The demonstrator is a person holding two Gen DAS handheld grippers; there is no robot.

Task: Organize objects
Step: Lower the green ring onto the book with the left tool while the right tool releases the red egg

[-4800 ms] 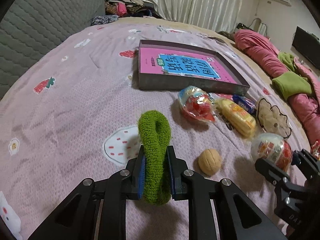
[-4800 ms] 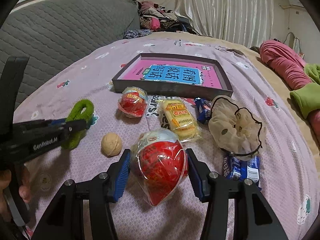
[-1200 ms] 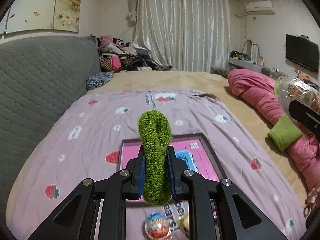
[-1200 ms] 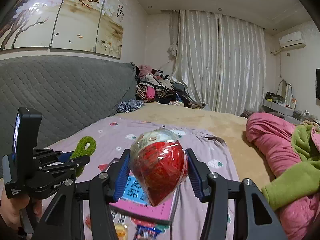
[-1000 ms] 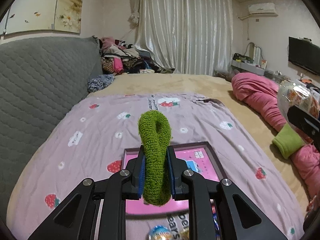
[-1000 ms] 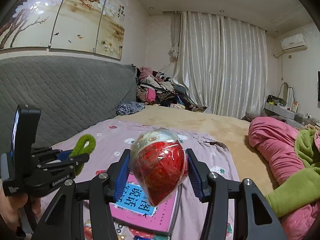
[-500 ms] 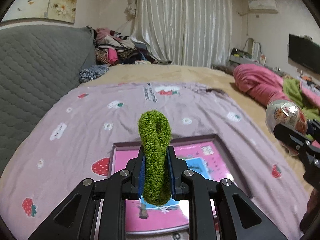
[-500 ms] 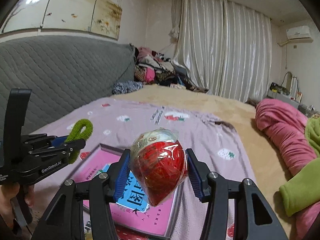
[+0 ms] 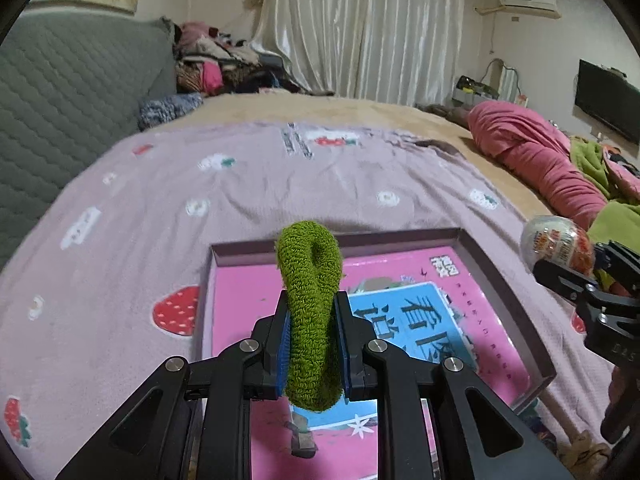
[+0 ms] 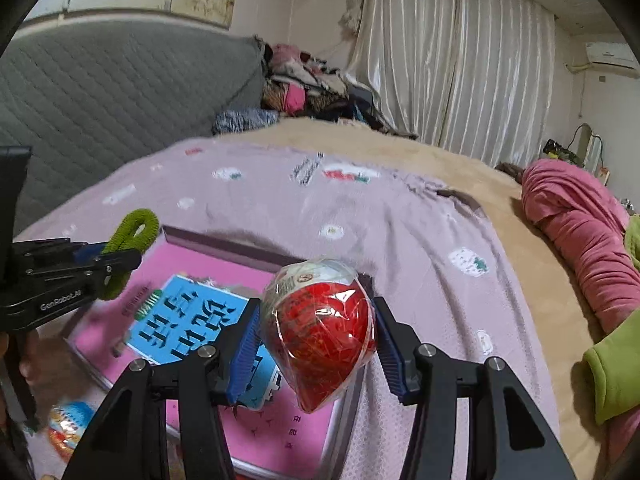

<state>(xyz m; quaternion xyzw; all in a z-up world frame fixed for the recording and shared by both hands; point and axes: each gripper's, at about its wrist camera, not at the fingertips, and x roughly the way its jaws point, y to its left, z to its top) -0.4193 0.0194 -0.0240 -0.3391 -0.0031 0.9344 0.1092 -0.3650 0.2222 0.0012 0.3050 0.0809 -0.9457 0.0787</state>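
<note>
My left gripper point(image 9: 312, 344) is shut on a green terry hair band point(image 9: 310, 292) and holds it in the air over the shallow box point(image 9: 544, 364) with a pink and blue printed bottom. My right gripper point(image 10: 318, 340) is shut on a red egg-shaped snack in clear wrap point(image 10: 320, 332), held above the box's right part point(image 10: 344, 420). In the right wrist view the left gripper point(image 10: 120, 256) with the green band point(image 10: 132, 236) is at the left. In the left wrist view the right gripper point(image 9: 576, 276) with the snack point(image 9: 556, 242) is at the right edge.
The box lies on a lilac bedspread with strawberry prints point(image 9: 280, 184). A second wrapped snack point(image 10: 66, 428) lies by the box's near left corner. A grey quilted headboard point(image 9: 60, 88) stands left. Pink and green bedding point(image 9: 552, 160) lies right, a clothes pile point(image 9: 216, 64) far back.
Both grippers have come down and forward toward the box, which now fills more of both views. Each keeps its hold on its object.
</note>
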